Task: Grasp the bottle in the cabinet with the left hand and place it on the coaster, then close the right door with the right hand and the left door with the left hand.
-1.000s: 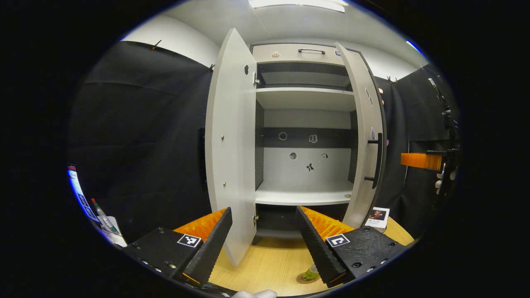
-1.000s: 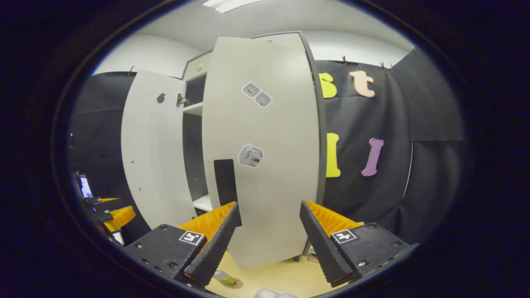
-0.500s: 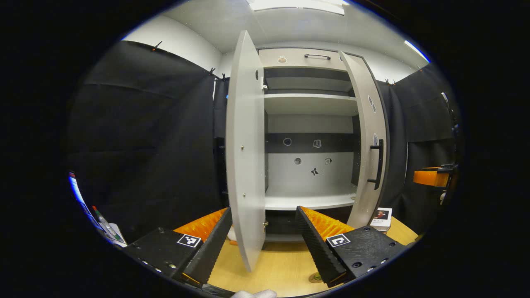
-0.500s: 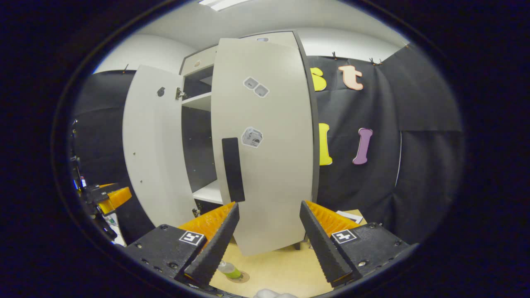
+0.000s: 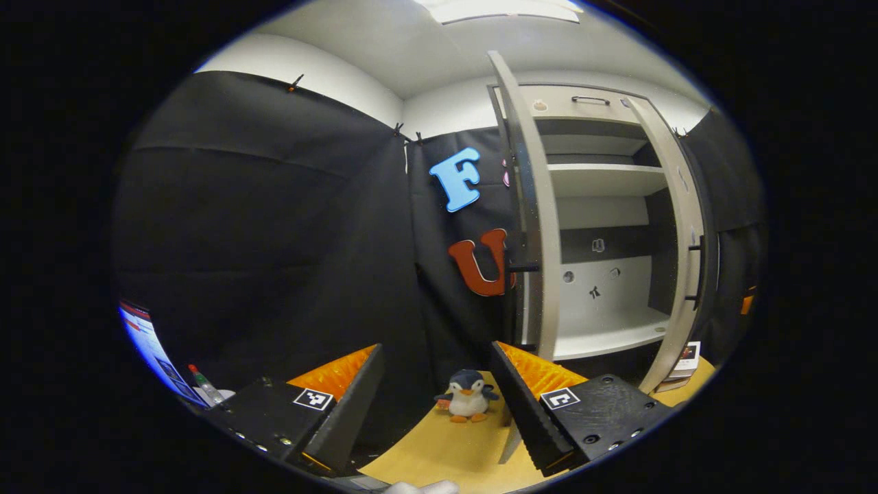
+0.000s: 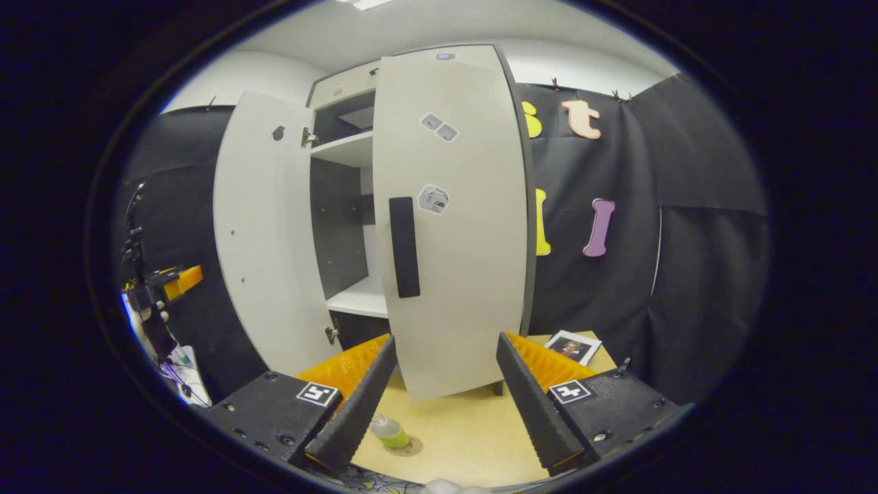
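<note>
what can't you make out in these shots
- Bottle on the coaster, right gripper view: its top is hidden behind the right gripper's finger.
- Card by the right door, left gripper view: too small to read.
- Left gripper, right gripper view: too small and far off to judge its fingers there.

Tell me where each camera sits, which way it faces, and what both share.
Left gripper view: rides the left gripper, facing the booth corner, a plush penguin and the left door's edge; its spread fingers show.
Right gripper view: rides the right gripper, facing the right door's front, green-labelled bottle below.
Shared: the grey open cabinet.
</note>
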Motion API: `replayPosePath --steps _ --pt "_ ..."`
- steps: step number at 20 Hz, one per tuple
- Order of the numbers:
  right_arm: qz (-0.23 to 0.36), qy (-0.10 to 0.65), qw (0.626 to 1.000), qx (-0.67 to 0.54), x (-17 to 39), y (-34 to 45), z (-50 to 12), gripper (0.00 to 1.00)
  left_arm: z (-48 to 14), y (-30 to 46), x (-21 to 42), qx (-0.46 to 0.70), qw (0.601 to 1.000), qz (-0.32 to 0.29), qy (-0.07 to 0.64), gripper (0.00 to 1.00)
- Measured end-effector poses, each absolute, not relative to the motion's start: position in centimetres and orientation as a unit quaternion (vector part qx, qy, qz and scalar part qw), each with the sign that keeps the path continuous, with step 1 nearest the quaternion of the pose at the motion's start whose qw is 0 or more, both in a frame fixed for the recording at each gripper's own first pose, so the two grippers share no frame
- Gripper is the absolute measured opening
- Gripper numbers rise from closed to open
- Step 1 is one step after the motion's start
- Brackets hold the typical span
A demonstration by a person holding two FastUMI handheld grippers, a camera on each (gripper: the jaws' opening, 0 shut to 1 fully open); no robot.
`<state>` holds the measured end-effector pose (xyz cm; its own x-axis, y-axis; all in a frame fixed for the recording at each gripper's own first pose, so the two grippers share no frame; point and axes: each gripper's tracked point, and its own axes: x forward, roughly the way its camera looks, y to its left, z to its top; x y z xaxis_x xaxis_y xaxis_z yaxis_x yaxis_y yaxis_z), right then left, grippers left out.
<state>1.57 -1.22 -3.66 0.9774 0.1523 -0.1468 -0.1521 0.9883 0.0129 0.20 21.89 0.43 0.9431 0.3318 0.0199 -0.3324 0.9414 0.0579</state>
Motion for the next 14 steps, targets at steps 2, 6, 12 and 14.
replayPosePath --steps 2,6,12,14 --pt "0.07 0.076 0.995 0.0 1.0 -1.5 -3.7 0.97 0.6 23.7 1.4 0.03 0.984 0.176 -0.005 0.94" --pt "0.051 0.077 0.996 0.001 0.1 -2.5 -3.5 0.97 1.1 24.4 3.5 0.022 0.986 0.164 -0.018 0.93" --pt "0.036 0.079 0.996 0.003 -1.0 -3.6 -3.5 0.93 1.6 23.0 6.7 0.018 0.989 0.145 -0.022 0.93" --pt "0.036 0.08 0.996 0.006 -1.2 -3.6 -3.6 0.93 1.7 22.7 7.2 0.026 0.989 0.144 -0.024 0.94"
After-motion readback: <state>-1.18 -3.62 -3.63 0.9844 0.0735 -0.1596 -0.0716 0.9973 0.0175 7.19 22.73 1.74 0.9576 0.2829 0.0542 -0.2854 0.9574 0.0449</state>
